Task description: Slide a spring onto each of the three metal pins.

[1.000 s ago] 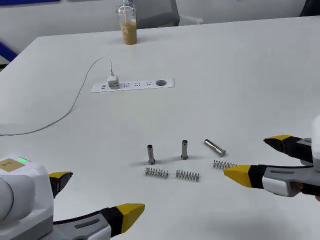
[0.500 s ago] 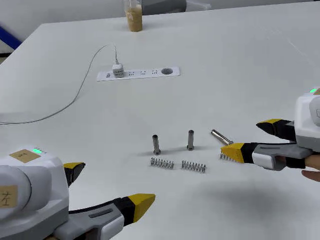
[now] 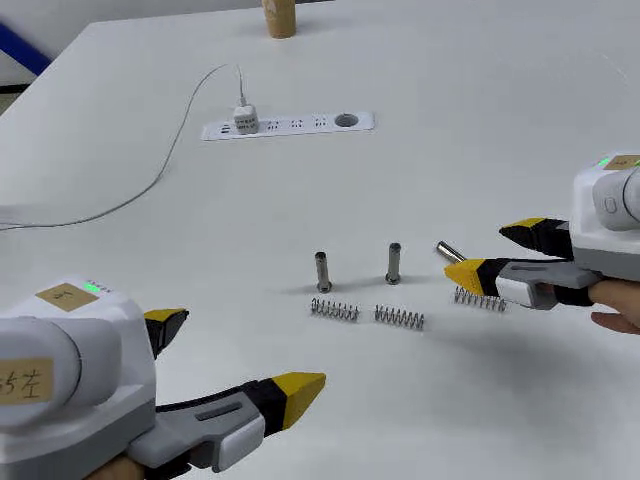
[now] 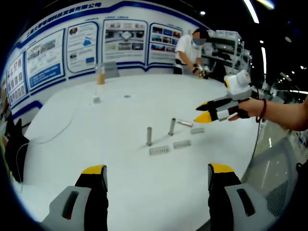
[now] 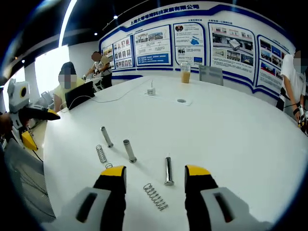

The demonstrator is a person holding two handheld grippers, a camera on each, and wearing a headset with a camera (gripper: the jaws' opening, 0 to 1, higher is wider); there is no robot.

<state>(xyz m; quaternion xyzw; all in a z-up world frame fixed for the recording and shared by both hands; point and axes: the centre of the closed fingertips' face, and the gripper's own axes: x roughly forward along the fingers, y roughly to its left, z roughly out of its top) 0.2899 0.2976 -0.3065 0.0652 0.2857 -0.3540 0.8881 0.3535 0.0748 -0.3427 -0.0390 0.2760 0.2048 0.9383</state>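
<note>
Jaws apart on left tool [image 3: 242,352] and right tool [image 3: 490,252], the latter now nearer the lying pin [image 3: 447,250]

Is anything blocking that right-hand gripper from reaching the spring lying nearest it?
Nothing visible does. The right gripper is open, with the nearest spring and the lying pin right before it on bare table.

We record one white bench [image 3: 500,120] carrying: left upright pin [image 3: 322,271], right upright pin [image 3: 393,263], lying pin [image 3: 449,251]; left spring [image 3: 334,309], middle spring [image 3: 399,318], right spring [image 3: 480,299], all flat; power strip [image 3: 288,125] with cable [image 3: 170,155]; cup [image 3: 279,17] at the far edge.
</note>
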